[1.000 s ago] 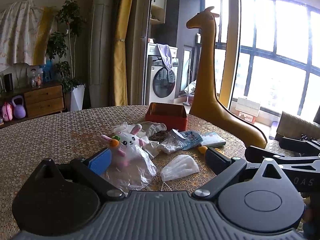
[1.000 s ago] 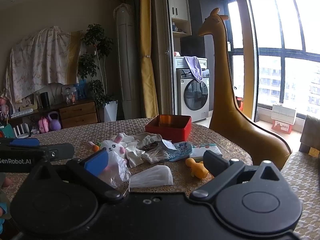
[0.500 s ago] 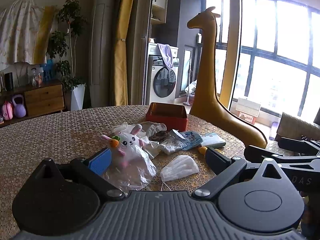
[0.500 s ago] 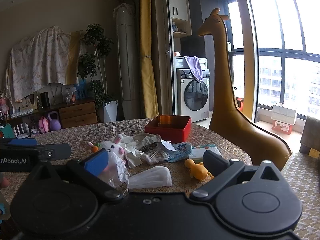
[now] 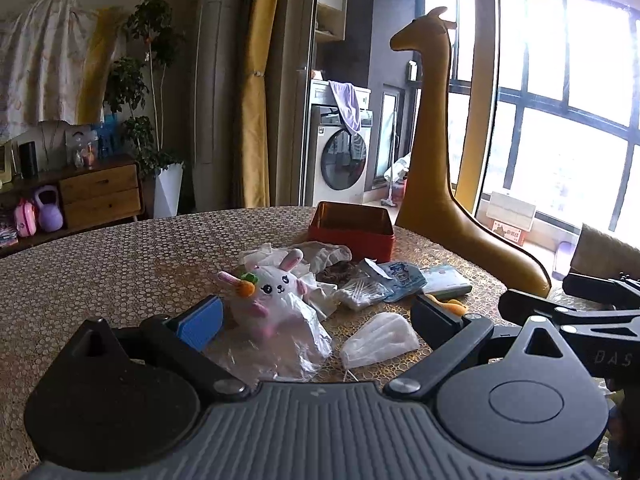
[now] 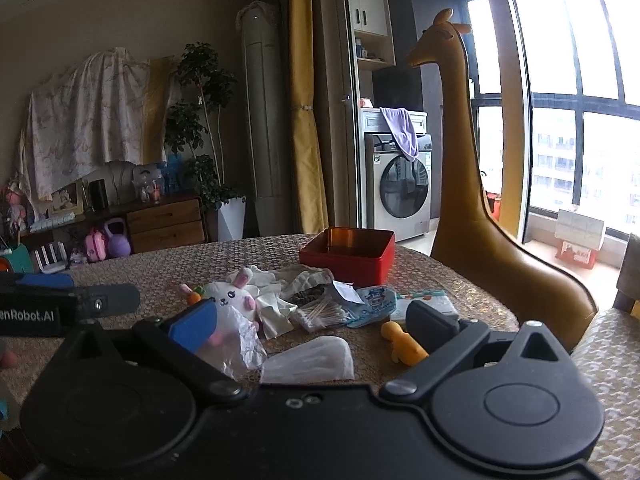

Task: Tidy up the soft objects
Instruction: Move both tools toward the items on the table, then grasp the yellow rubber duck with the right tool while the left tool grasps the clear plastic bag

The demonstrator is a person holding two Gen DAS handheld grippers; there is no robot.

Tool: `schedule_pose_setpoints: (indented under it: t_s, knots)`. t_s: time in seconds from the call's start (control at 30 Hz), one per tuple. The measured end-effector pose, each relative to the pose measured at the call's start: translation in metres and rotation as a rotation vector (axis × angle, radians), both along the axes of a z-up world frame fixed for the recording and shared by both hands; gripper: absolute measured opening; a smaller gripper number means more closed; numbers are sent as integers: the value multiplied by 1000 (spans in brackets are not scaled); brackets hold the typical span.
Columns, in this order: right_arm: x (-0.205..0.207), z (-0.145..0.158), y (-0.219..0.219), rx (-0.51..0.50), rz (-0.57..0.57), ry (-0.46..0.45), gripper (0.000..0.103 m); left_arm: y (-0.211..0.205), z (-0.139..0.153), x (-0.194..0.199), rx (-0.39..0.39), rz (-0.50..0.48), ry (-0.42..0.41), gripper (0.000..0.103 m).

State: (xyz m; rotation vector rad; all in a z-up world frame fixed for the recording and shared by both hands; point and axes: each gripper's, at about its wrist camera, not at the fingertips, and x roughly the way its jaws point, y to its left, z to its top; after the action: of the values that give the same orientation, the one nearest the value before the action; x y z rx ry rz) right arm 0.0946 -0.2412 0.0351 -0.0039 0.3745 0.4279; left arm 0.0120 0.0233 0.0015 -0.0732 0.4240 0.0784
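Two grippers hovered near the table (image 5: 100,256) edge with jaws spread wide and nothing between them: the left gripper (image 5: 316,316) faced the clutter, and the right gripper (image 6: 312,320) did likewise beside it. From left to right lay a plush bunny (image 5: 276,292) sitting on a clear bag (image 5: 276,348), a pale cloth (image 5: 324,252) behind it, a swab packet (image 5: 362,292), a white mask (image 5: 380,344), and a yellow toy (image 6: 402,346), with the red tin (image 5: 350,230) standing open farther back.
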Motion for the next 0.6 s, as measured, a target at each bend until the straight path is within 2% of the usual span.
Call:
schedule_pose_setpoints:
  t_s: [0.4,0.6]
  knots:
    - [31,-7,6,-24,29,35,98,3,-8,37,3,-18,38,101]
    - [51,-12,5,-28,38,74,97,11,-18,59,-14,-12,102,101]
